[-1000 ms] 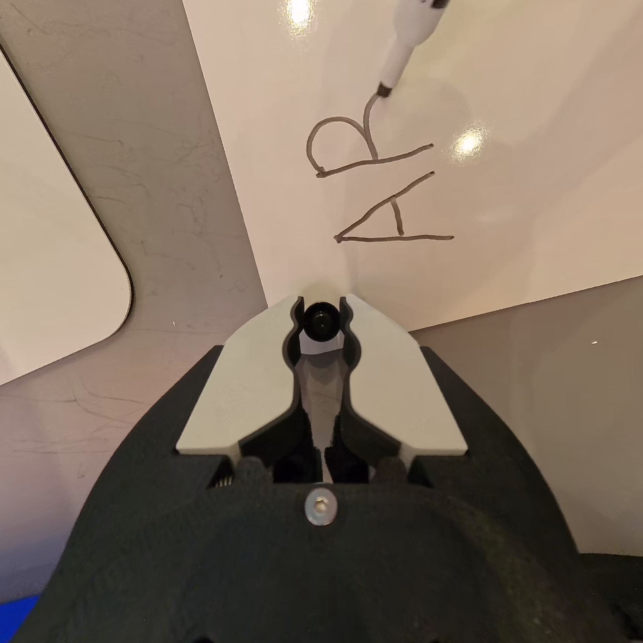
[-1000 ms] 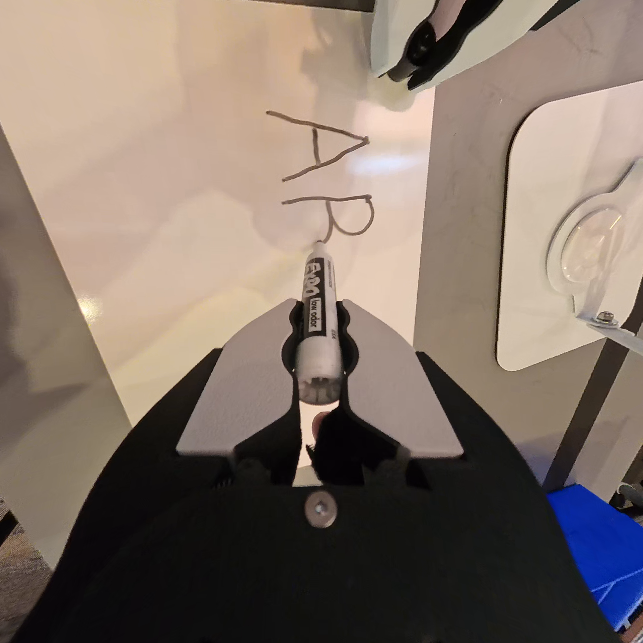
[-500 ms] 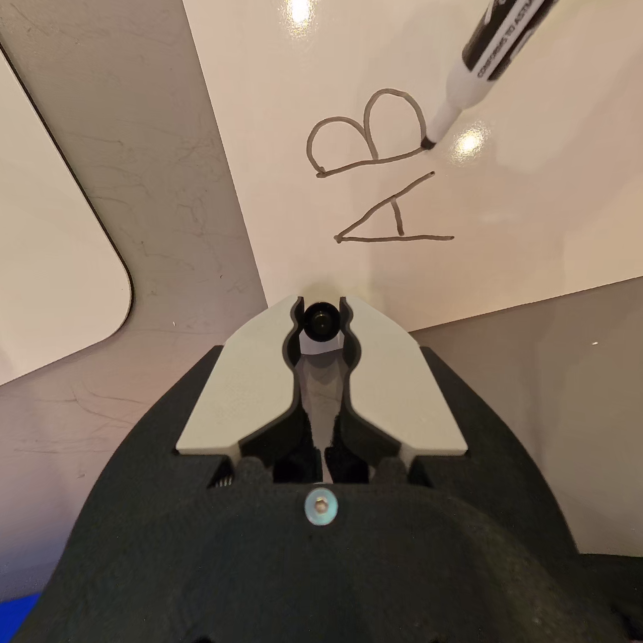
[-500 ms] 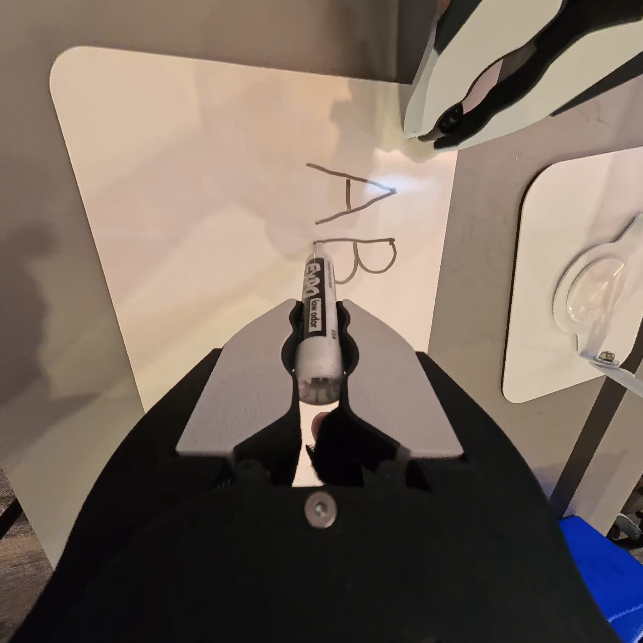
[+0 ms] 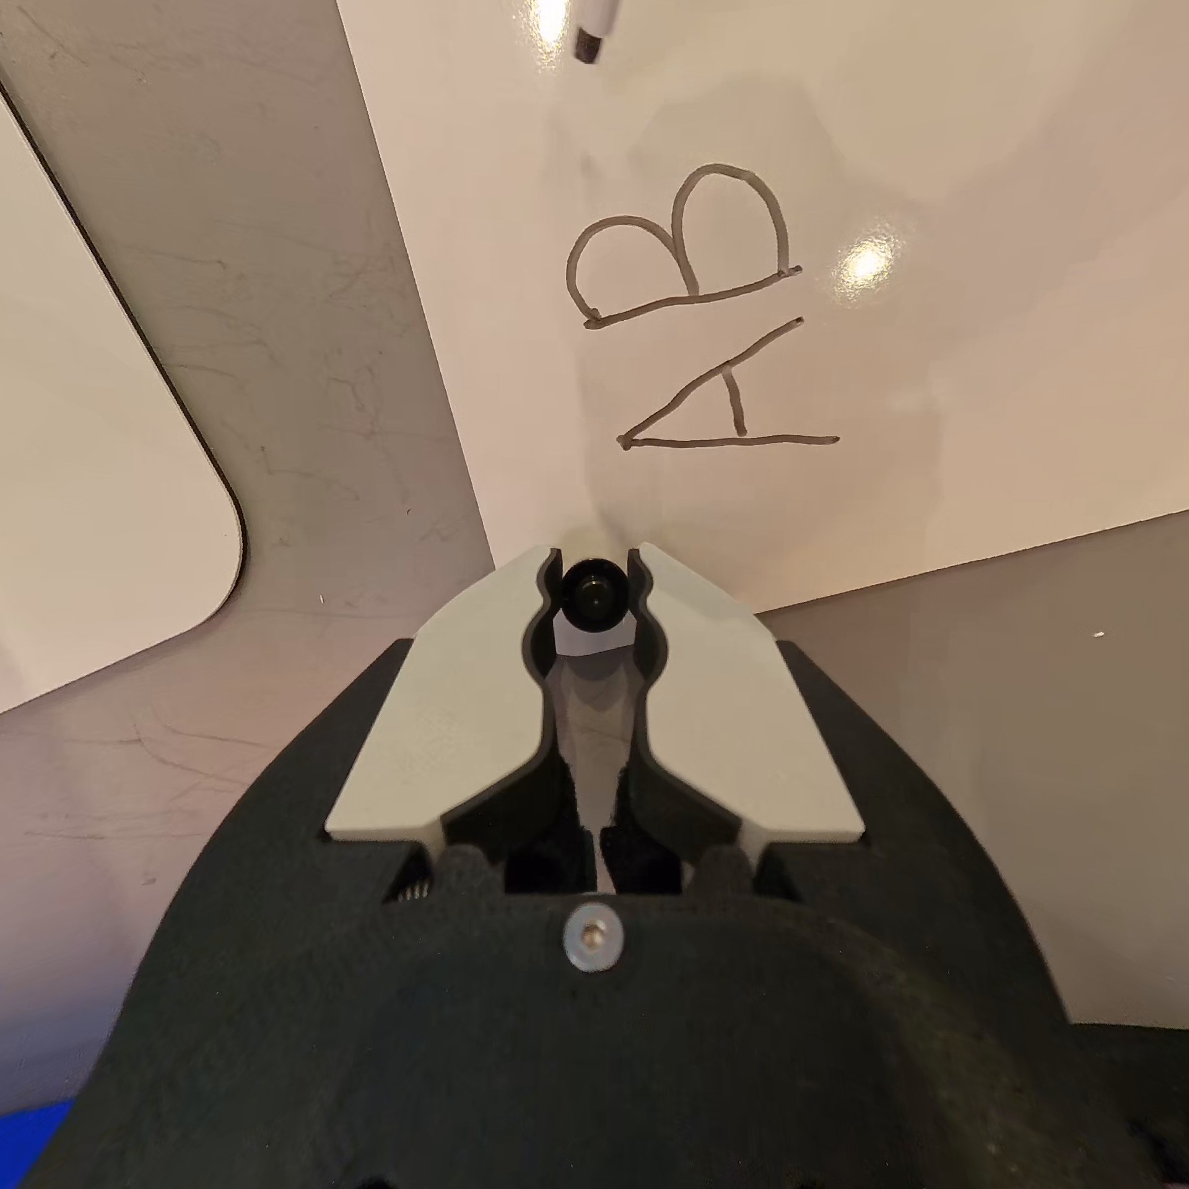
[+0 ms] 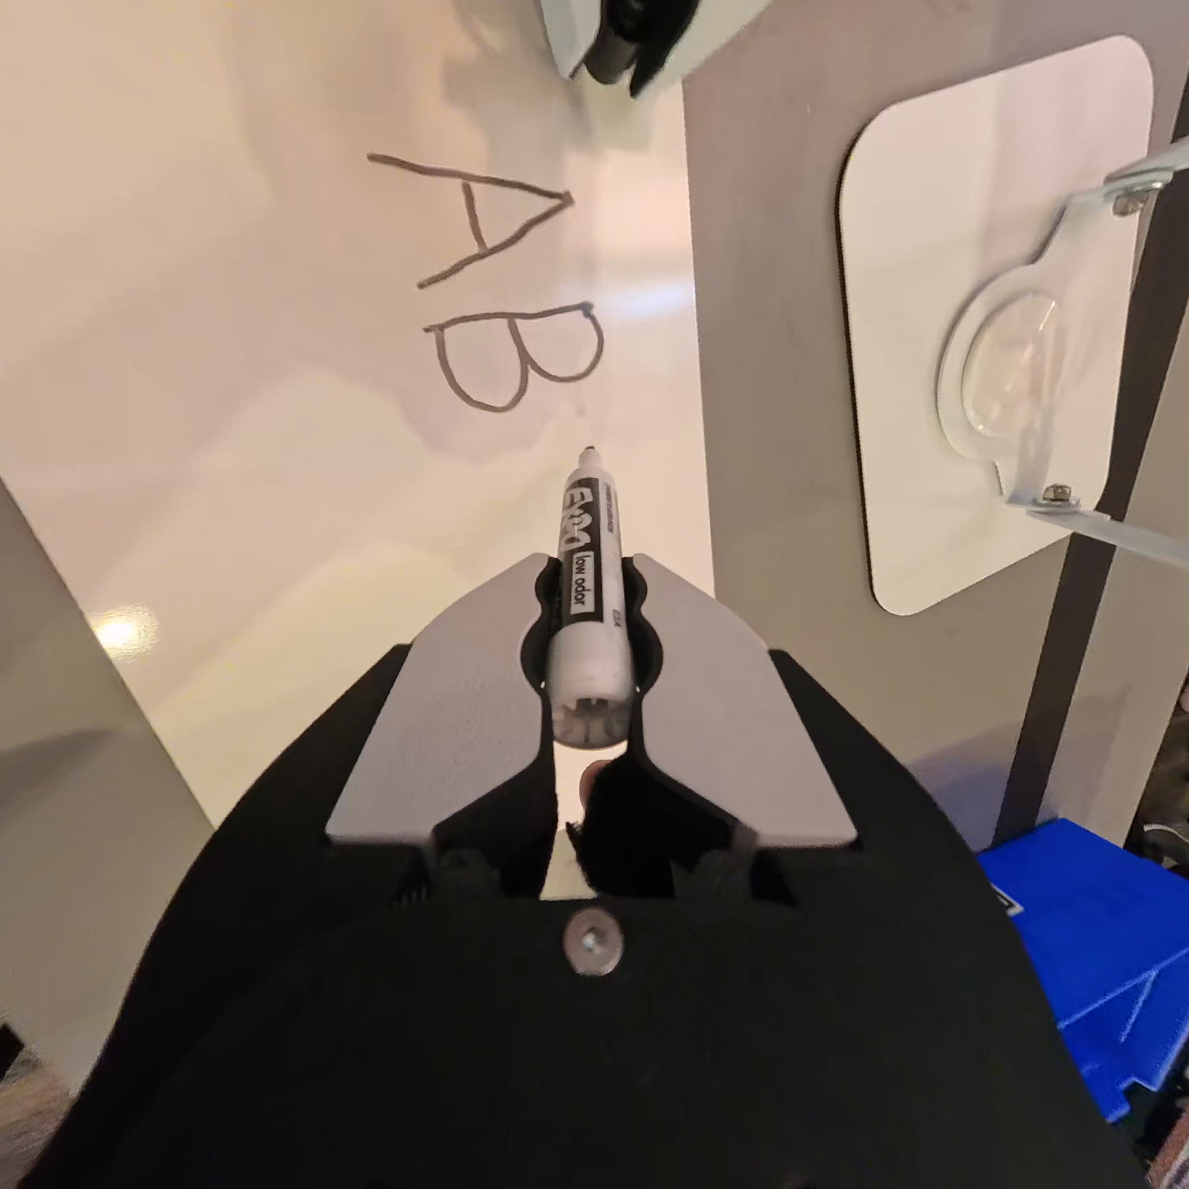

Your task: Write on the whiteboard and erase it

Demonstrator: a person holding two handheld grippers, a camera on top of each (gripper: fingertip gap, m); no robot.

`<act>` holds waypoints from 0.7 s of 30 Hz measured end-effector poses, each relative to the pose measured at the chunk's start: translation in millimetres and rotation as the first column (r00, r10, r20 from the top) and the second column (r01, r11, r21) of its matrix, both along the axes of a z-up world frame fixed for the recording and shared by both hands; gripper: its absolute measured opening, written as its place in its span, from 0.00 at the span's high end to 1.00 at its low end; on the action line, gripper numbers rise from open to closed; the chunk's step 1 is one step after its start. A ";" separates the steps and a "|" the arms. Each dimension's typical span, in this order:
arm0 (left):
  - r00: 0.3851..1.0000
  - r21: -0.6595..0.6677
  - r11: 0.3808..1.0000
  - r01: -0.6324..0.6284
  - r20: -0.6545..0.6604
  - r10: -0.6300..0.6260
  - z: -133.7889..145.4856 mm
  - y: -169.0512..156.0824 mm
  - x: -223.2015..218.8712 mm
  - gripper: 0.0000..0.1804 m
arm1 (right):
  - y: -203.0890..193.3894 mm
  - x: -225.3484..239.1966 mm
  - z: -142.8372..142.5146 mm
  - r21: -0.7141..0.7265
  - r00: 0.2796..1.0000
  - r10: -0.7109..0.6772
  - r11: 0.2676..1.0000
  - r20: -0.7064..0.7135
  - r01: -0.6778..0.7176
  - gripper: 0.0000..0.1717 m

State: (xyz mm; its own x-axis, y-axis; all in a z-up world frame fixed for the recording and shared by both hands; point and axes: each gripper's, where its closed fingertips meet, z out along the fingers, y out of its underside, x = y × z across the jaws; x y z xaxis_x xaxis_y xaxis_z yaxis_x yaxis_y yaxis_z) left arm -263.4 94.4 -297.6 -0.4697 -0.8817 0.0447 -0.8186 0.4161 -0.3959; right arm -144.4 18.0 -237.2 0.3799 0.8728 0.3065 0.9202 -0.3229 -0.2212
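Note:
The whiteboard [image 5: 901, 161] lies on a grey surface and bears two hand-drawn black marks [image 5: 695, 309]; they also show in the right wrist view [image 6: 508, 289]. My right gripper [image 6: 589, 566] is shut on a white and black marker [image 6: 589, 579]. The marker's tip [image 6: 589, 450] hovers just short of the nearer mark, and it also shows at the top of the left wrist view [image 5: 589, 45]. My left gripper [image 5: 593, 560] is shut on the black marker cap [image 5: 593, 597] at the whiteboard's near edge. The left gripper shows at the top of the right wrist view [image 6: 617, 45].
A second small white board [image 6: 901, 450] with a clear plastic fixture [image 6: 1016, 386] lies to the right of the whiteboard on the grey surface [image 6: 759, 386]. The same kind of white board shows at the left of the left wrist view [image 5: 96, 386]. A blue bin [image 6: 1094, 965] is at the lower right. Left tips to right tips: about 15 cm.
The marker drew the second loop of the second mark, then left its end and moved past it, beyond the mark. My left gripper has stayed still with the cap.

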 end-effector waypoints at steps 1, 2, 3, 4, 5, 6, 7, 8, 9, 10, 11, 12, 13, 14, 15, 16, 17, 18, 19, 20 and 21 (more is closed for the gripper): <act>1.000 0.000 1.000 0.000 0.000 0.000 0.0 -0.1 0.0 0.89 | 1.3 2.5 -1.2 0.001 1.000 -0.007 1.000 0.001 0.007 0.88; 1.000 -0.001 1.000 0.000 0.000 0.000 0.0 -0.1 0.0 0.89 | 1.9 4.3 -2.6 -0.001 1.000 -0.011 1.000 0.003 0.011 0.88; 1.000 -0.001 1.000 0.000 0.000 0.000 0.0 0.0 0.0 0.89 | 3.0 5.3 -3.6 0.001 1.000 -0.014 1.000 0.002 0.014 0.88; 1.000 -0.001 1.000 0.000 0.000 0.000 0.0 -0.1 0.0 0.89 | 3.5 6.0 -4.6 0.000 1.000 -0.016 1.000 0.000 0.016 0.88; 1.000 -0.001 1.000 0.000 0.000 0.000 0.0 -0.1 -0.1 0.89 | 3.8 6.9 -5.5 -0.002 1.000 -0.019 1.000 0.001 0.019 0.88; 1.000 -0.001 1.000 0.000 0.000 0.000 0.0 0.0 -0.1 0.89 | 4.3 7.8 -6.1 -0.001 1.000 -0.022 1.000 0.002 0.022 0.87; 1.000 -0.001 1.000 0.000 0.000 0.000 0.0 0.0 -0.1 0.89 | 4.7 8.3 -6.9 -0.002 1.000 -0.024 1.000 0.001 0.024 0.87; 1.000 -0.002 1.000 0.000 0.000 0.000 0.0 -0.1 0.0 0.89 | 4.9 9.0 -7.8 -0.004 1.000 -0.025 1.000 0.002 0.025 0.87; 1.000 -0.002 1.000 0.000 0.001 0.000 0.0 -0.1 0.0 0.89 | 5.2 9.8 -8.7 -0.005 1.000 -0.026 1.000 0.008 0.026 0.88; 1.000 -0.002 1.000 0.000 0.001 0.000 0.0 -0.1 0.0 0.89 | 5.3 10.5 -9.7 -0.008 1.000 -0.026 1.000 0.012 0.026 0.88; 1.000 -0.002 1.000 0.000 0.000 0.000 0.0 -0.1 0.0 0.89 | 5.3 10.8 -10.7 -0.010 1.000 -0.026 1.000 0.014 0.026 0.88; 1.000 -0.001 1.000 0.000 0.000 0.000 0.0 -0.1 -0.1 0.89 | 5.5 10.8 -11.5 -0.012 1.000 -0.025 1.000 0.016 0.025 0.88; 1.000 -0.001 1.000 0.000 0.000 0.000 0.0 -0.1 -0.1 0.89 | 6.0 10.1 -11.8 -0.010 1.000 -0.024 1.000 0.014 0.024 0.88; 1.000 -0.001 1.000 0.000 0.000 0.000 0.0 0.0 -0.1 0.89 | 6.2 9.8 -11.7 -0.010 1.000 -0.023 1.000 0.015 0.023 0.88; 1.000 -0.002 1.000 0.000 0.000 0.000 0.1 -0.1 0.0 0.89 | 6.6 9.3 -11.8 -0.009 1.000 -0.021 1.000 0.017 0.021 0.88; 1.000 -0.002 1.000 0.000 0.000 0.000 0.1 -0.1 -0.1 0.89 | 7.2 8.7 -11.7 -0.008 1.000 -0.019 1.000 0.019 0.019 0.88; 1.000 -0.002 1.000 0.000 0.000 0.000 0.1 -0.1 -0.1 0.89 | 7.7 7.8 -11.9 -0.006 1.000 -0.015 1.000 0.020 0.016 0.88; 1.000 -0.002 1.000 0.000 0.000 0.000 0.1 -0.1 -0.1 0.89 | 8.1 6.2 -11.9 -0.006 1.000 -0.012 1.000 0.018 0.012 0.88; 1.000 -0.002 1.000 0.000 0.000 0.000 0.1 0.0 0.0 0.89 | 8.3 3.8 -12.0 -0.007 1.000 -0.006 1.000 0.014 0.006 0.88; 1.000 -0.002 1.000 0.000 0.000 0.000 0.1 0.0 0.0 0.89 | 8.4 1.0 -12.1 -0.008 1.000 0.001 1.000 0.009 -0.001 0.88; 1.000 -0.002 1.000 -0.001 0.000 0.001 0.1 -0.1 -0.1 0.89 | 8.4 -1.4 -12.3 -0.008 1.000 0.006 1.000 0.007 -0.006 0.88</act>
State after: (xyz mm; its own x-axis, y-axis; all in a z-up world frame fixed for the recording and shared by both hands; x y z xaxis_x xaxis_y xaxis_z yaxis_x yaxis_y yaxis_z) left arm -263.5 94.3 -297.5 -0.4692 -0.8818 0.0467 -0.8188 0.4146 -0.3972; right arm -145.8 26.5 -249.5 0.3721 0.8777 0.3018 0.9238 -0.3187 -0.2122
